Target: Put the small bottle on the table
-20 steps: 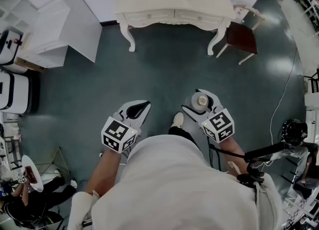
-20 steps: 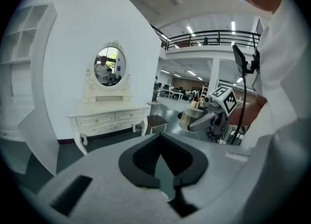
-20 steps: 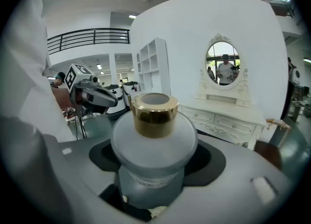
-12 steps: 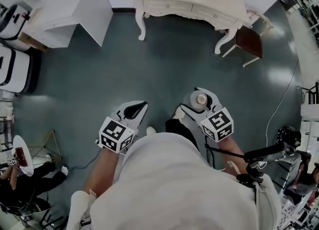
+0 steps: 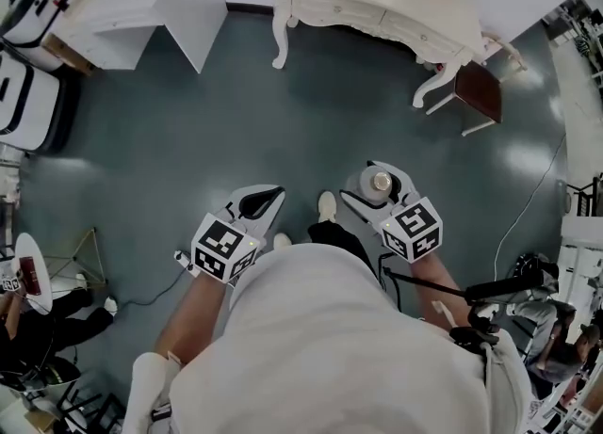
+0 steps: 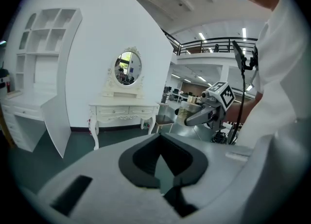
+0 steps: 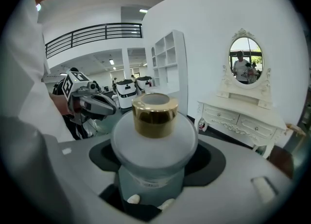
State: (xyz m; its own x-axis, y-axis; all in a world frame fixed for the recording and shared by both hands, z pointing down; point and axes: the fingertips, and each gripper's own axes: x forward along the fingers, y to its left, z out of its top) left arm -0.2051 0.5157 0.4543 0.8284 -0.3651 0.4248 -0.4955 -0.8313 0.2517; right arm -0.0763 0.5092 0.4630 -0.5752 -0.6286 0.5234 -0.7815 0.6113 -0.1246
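Below the head camera, the bottle [image 5: 381,181] is pinched by the right gripper [image 5: 382,170], whose jaws are spread wide and pressed to its round body. It is carried above the floor [image 5: 236,112] and is not yet on the table [image 5: 396,23]. The bottle is seen cap-on, so its long axis is judged near upright. The table lies ahead of that gripper, well apart across open floor, with a chair [image 5: 476,93] just beside its right end. The left gripper [image 5: 267,199] is held beside the right one, no nearer the table, and carries nothing. The tabletop is cut off by the upper edge, and both arms are largely covered by the person's torso.

From the left gripper view, its jaws seem to meet at the tips around an empty hollow. The table is seen ahead, left of centre, under an oval mirror [image 6: 129,68], and the right gripper with the bottle is seen off to the right.

From the right gripper view, the bottle is shown upright between the jaws, gold cap uppermost. The table is placed beyond it and to the right, so a forward carry and a set-down on the base are called for. The bottle's base is hidden by the jaws, and nothing on the tabletop can be made out.
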